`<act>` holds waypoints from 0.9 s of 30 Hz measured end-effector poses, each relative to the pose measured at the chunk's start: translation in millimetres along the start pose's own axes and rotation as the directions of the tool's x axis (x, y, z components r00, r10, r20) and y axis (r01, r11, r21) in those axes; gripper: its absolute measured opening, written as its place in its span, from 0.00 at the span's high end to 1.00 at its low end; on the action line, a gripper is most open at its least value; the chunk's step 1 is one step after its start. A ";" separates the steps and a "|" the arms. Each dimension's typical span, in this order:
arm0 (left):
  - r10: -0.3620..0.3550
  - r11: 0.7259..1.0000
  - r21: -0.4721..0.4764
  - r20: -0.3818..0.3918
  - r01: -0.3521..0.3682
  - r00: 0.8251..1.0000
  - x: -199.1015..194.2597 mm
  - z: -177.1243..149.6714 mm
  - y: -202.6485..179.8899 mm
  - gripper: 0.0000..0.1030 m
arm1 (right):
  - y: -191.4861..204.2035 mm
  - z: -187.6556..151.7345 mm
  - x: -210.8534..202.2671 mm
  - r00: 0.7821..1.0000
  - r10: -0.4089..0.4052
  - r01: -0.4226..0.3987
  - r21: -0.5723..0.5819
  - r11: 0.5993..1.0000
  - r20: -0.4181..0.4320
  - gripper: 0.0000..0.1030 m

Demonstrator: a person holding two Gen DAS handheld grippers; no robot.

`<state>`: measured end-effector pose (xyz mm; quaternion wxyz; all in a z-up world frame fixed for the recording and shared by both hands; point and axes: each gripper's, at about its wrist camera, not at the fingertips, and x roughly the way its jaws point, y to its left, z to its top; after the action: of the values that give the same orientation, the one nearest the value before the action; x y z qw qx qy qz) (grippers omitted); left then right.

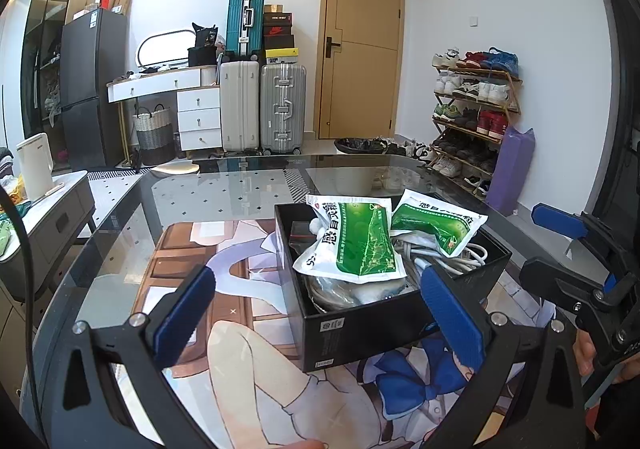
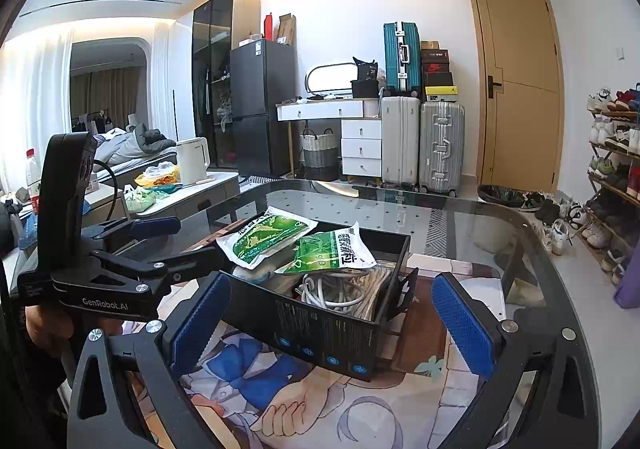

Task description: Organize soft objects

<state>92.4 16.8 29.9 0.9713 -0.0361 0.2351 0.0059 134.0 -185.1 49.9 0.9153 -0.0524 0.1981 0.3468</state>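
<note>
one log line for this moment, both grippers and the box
left gripper: open, empty | right gripper: open, empty | black box: on mat, two green packets atop white cable

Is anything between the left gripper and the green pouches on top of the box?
Nothing visible blocks it. The left gripper is open and empty, and the two green pouches lie exposed on top of the black box. Only the box's near wall sits below the approach line.

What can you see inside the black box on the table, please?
Two green-and-white packets lie on top in the black box, a coiled white cable beneath; anything deeper is covered.
</note>
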 end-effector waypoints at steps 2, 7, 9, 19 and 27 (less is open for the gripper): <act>0.000 1.000 0.001 0.001 0.000 1.000 0.0 0.1 0.2 0.00 | -0.7 1.2 0.3 1.000 0.001 -0.001 -0.001 1.000 0.001 0.01; 0.001 1.000 0.001 0.001 -0.001 1.000 0.1 0.1 0.9 0.00 | -0.3 1.2 0.3 1.000 0.000 0.000 0.001 1.000 0.000 0.01; 0.001 1.000 0.000 0.001 -0.001 1.000 -0.1 0.0 1.2 0.00 | -2.0 1.7 0.3 1.000 0.000 0.000 0.002 1.000 0.002 0.01; -0.003 1.000 0.001 -0.003 0.003 1.000 0.6 0.1 2.0 0.00 | -1.8 1.6 -0.8 1.000 0.000 0.000 0.001 1.000 0.003 0.01; -0.001 1.000 0.000 -0.003 0.001 1.000 2.1 0.9 2.2 0.00 | -1.8 1.8 -0.5 1.000 0.000 0.000 0.000 1.000 0.002 0.01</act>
<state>94.6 19.0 29.6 0.9709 -0.0361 0.2367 0.0054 135.4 -186.3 51.6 0.9155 -0.0520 0.1974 0.3467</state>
